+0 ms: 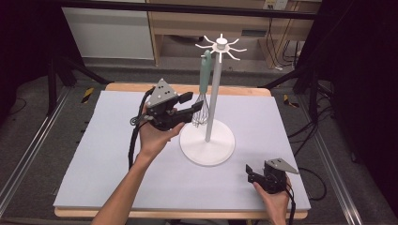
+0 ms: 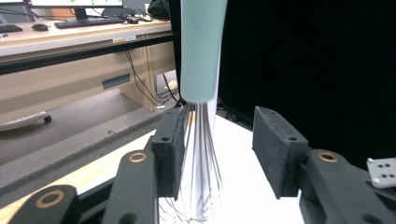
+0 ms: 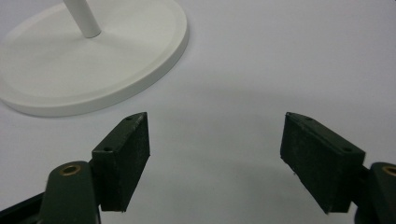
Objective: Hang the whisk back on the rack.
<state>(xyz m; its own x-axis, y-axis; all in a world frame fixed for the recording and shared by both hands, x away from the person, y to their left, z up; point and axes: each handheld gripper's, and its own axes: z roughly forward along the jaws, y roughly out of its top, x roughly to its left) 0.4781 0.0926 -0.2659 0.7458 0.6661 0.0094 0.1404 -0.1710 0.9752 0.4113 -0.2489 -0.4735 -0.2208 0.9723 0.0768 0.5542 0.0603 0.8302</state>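
A whisk (image 1: 204, 75) with a pale green handle hangs from a hook of the white stand (image 1: 213, 93), its wire head down beside the pole. My left gripper (image 1: 194, 103) is held up at the wire head from the left. In the left gripper view the green handle of the whisk (image 2: 201, 46) hangs above my left gripper (image 2: 217, 149). The wires run down between the open jaws, close to the left pad (image 2: 170, 149), and the pads do not press on them. My right gripper (image 1: 249, 173) rests low at the front right, and in its own view my right gripper (image 3: 215, 158) is open with nothing between the jaws.
The stand's round white base (image 1: 207, 140) sits mid-table on a pale grey mat (image 1: 117, 164); the base (image 3: 93, 60) lies just beyond the right jaws. Several bare hooks ring the stand's top (image 1: 221, 45). Wooden furniture and cables stand behind the table.
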